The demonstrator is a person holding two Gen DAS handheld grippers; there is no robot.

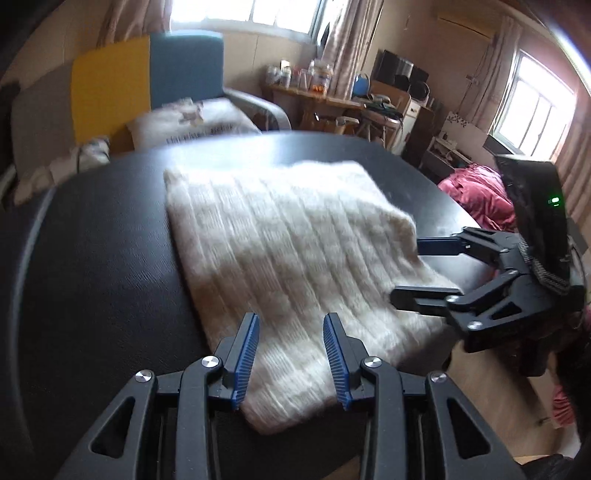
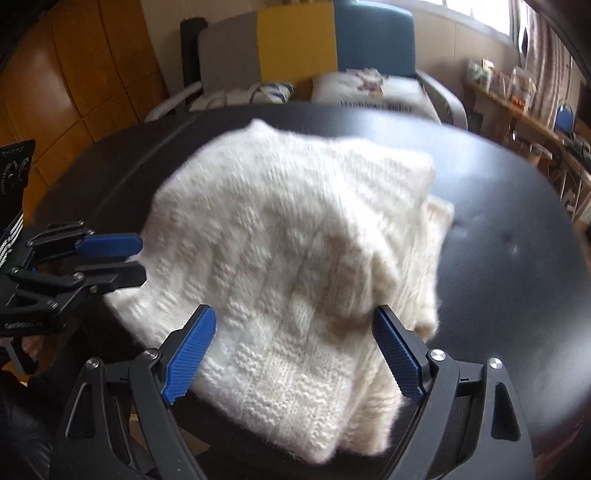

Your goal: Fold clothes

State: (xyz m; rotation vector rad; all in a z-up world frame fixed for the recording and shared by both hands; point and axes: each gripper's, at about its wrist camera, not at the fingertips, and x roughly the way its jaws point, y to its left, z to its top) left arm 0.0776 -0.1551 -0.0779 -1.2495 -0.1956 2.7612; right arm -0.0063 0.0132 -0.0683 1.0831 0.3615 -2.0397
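Sweater (image 1: 291,251) (white knit, folded) lay on the black table (image 1: 92,258); left gripper (image 1: 291,354) and right gripper (image 2: 295,354) hovered spread, pinching nothing; armchair (image 1: 184,66) beyond.

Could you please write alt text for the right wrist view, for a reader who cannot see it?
A folded cream knitted sweater lies on a dark round table. The right gripper stands open over its near edge; the left gripper is at its left side.

A lived-in home: sofa (image 2: 295,48) with cushions (image 1: 192,122), curtained windows (image 1: 243,14), cluttered wooden desk (image 1: 332,99)
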